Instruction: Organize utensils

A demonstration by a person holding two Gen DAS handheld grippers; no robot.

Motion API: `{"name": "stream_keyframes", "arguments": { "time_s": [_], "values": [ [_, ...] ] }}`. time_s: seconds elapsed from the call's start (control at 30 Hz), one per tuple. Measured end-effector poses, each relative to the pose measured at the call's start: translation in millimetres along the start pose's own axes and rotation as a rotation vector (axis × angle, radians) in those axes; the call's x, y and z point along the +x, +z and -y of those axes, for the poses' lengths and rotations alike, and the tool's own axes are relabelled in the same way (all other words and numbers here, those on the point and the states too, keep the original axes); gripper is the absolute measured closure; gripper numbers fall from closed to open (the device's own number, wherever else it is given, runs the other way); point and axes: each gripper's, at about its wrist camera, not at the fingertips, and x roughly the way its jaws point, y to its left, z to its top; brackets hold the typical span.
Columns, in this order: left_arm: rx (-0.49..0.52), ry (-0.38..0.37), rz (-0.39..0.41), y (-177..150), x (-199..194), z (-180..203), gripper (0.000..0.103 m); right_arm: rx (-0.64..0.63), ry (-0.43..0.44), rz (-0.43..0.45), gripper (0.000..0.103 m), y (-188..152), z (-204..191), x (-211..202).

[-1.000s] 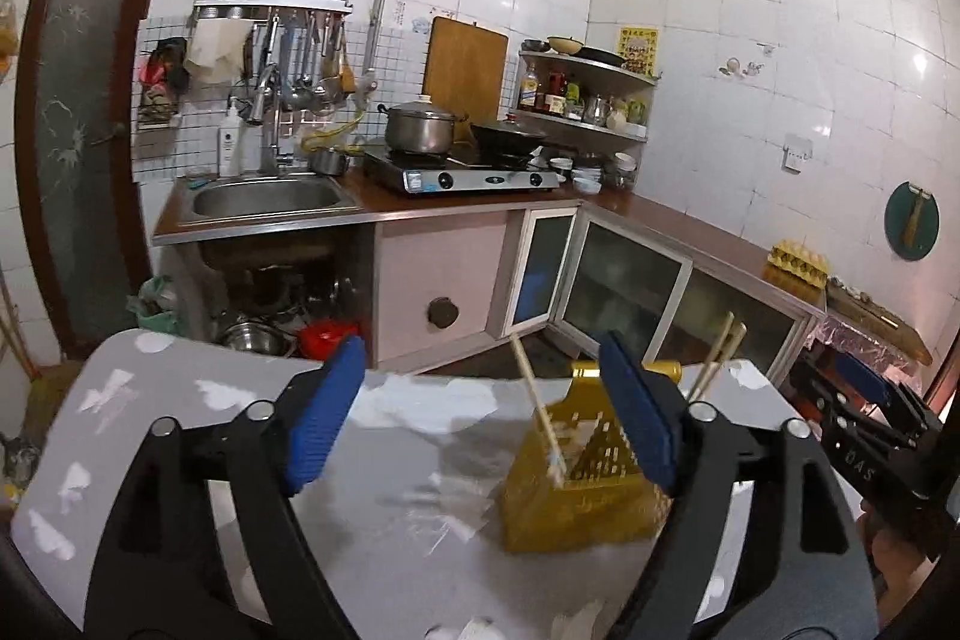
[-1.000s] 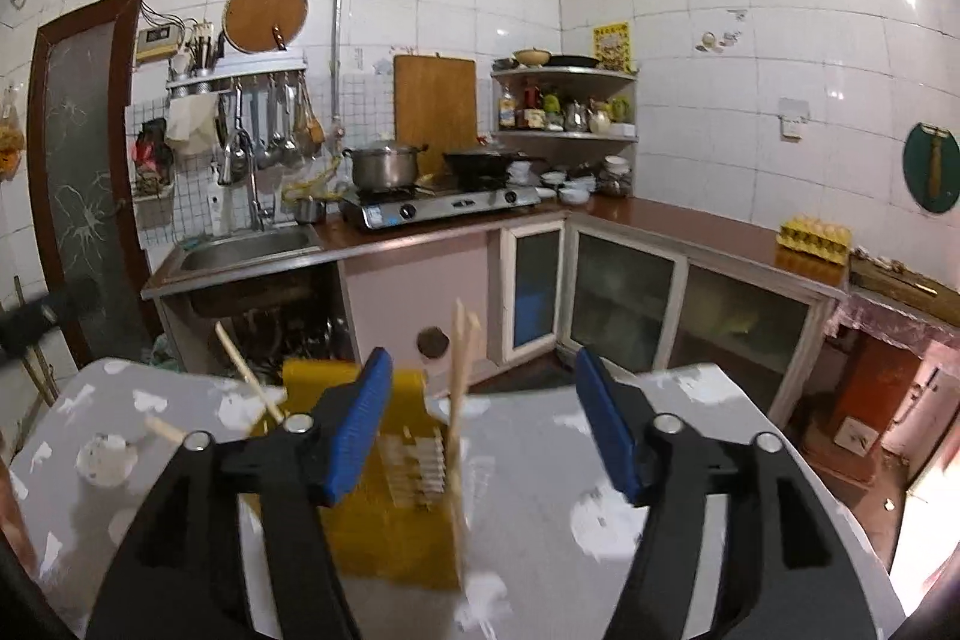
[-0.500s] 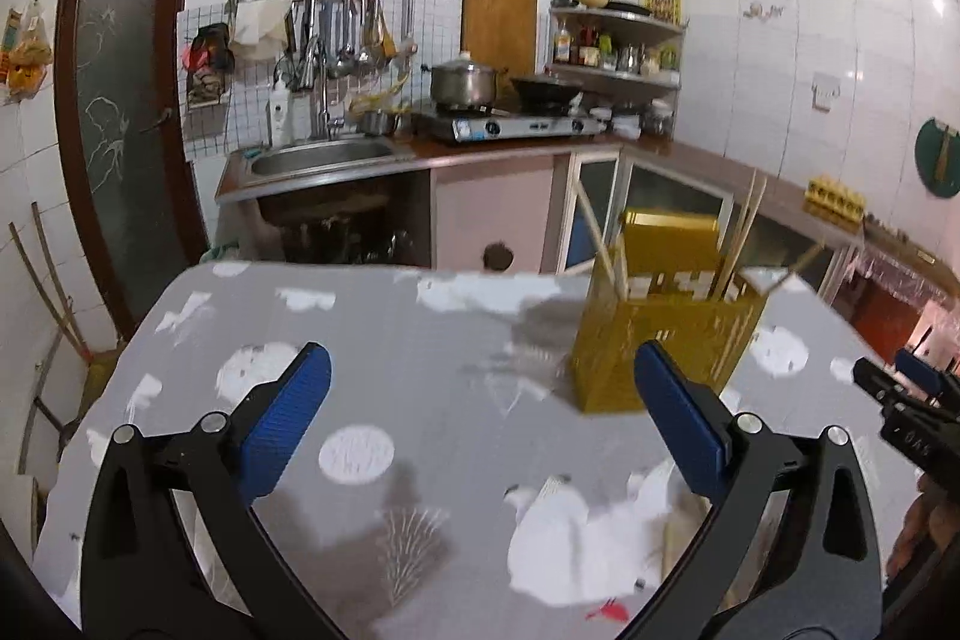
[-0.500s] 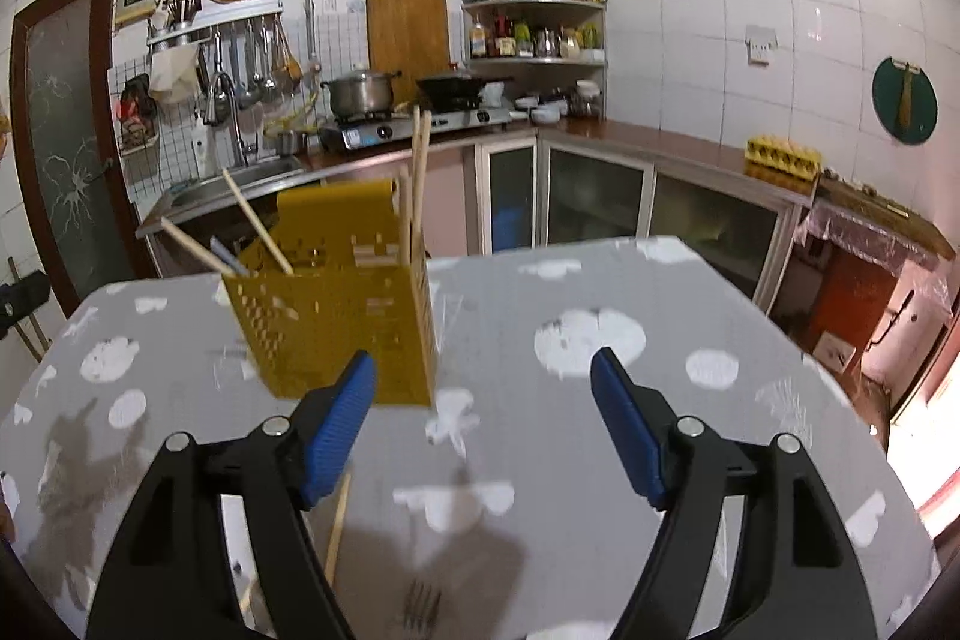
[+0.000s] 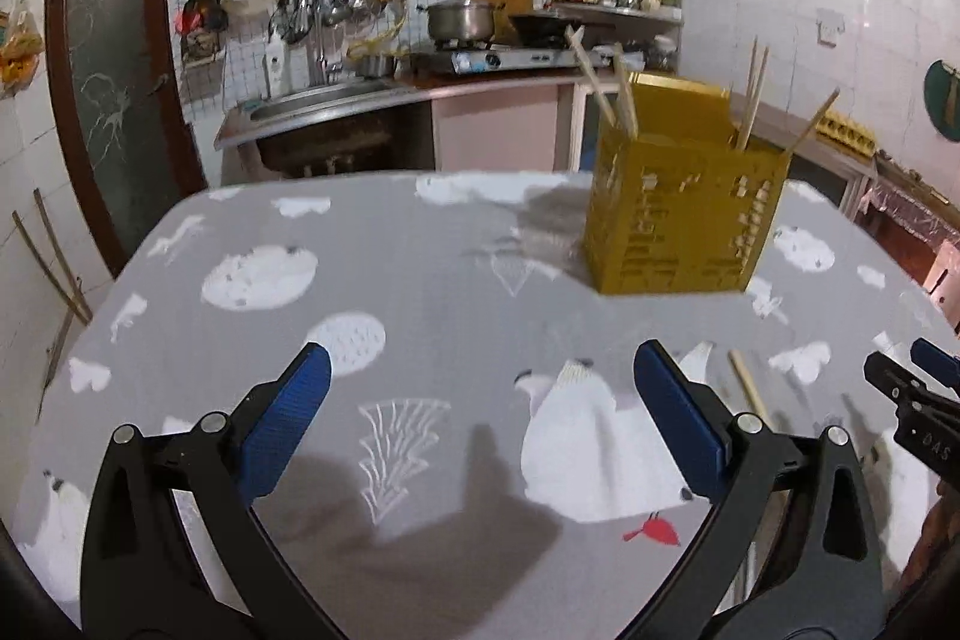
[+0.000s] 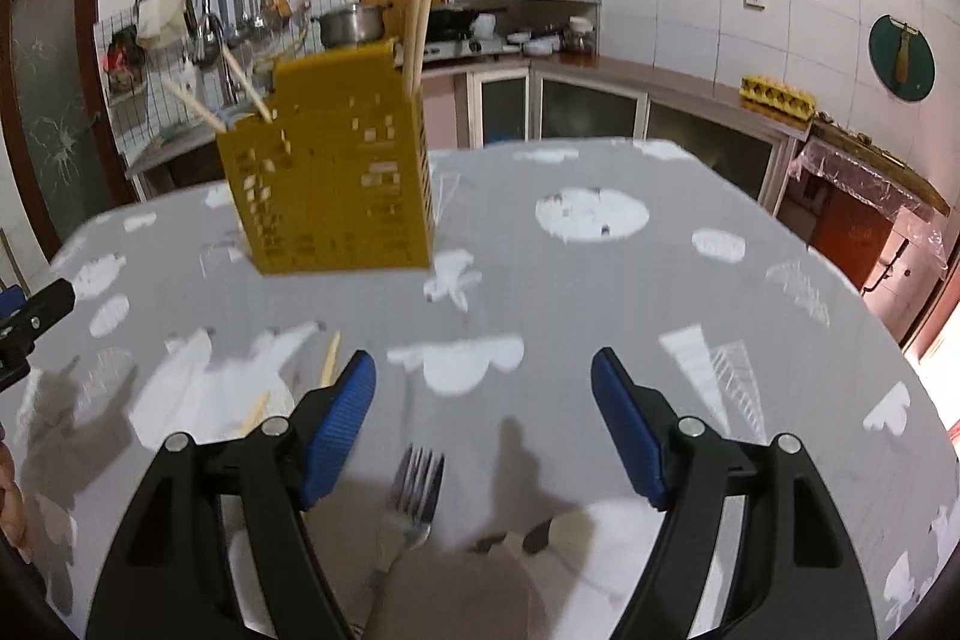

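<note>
- You held the left gripper (image 5: pixel 480 421) over the table (image 5: pixel 420 244) with its fingers spread wide and nothing between them; it looked parked, out of the way, while the other hand worked
- Your right gripper (image 6: pixel 483 427) was likewise spread and empty, low over the fork (image 6: pixel 414 496), which lay flat between its fingers with the tines pointing away; I judged you had lined up to pick it next
- The holder (image 6: pixel 333 166) stood upright on the far half of the table, well apart from both grippers, with several chopsticks (image 6: pixel 417 22) leaning inside it, so part of the sorting was done
- Loose chopsticks (image 6: pixel 329 367) lay flat just left of the right gripper's left finger, not yet put away
- The table wore a grey cloth with white patches; it looked smooth, so a thin fork handle might slide under a pinch
- Behind it stood a tiled kitchen: sink (image 5: pixel 318 100), stove with pot (image 5: pixel 462 19), hanging ladles, corner shelves, a brown door (image 5: pixel 114 58)
</note>
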Motion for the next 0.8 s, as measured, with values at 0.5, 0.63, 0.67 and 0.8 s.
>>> {"name": "stream_keyframes", "arguments": {
  "time_s": [0.5,0.63,0.67,0.8],
  "values": [
    [0.074,-0.057,-0.112,-25.3,24.4,25.2,0.005,0.003,-0.017,-0.231,0.036,-26.8,-17.1,36.8],
    [0.075,-0.081,-0.131,-25.9,26.0,31.9,0.005,-0.003,-0.003,-0.233,0.055,-26.0,-18.6,37.2],
    [0.075,-0.086,-0.142,-25.8,27.3,33.4,0.005,-0.01,0.005,-0.231,0.06,-25.5,-18.9,36.8],
    [0.047,-0.113,-0.178,-24.8,28.8,34.9,0.005,-0.005,0.04,-0.226,0.077,-23.4,-13.2,36.6]
  ]
}}
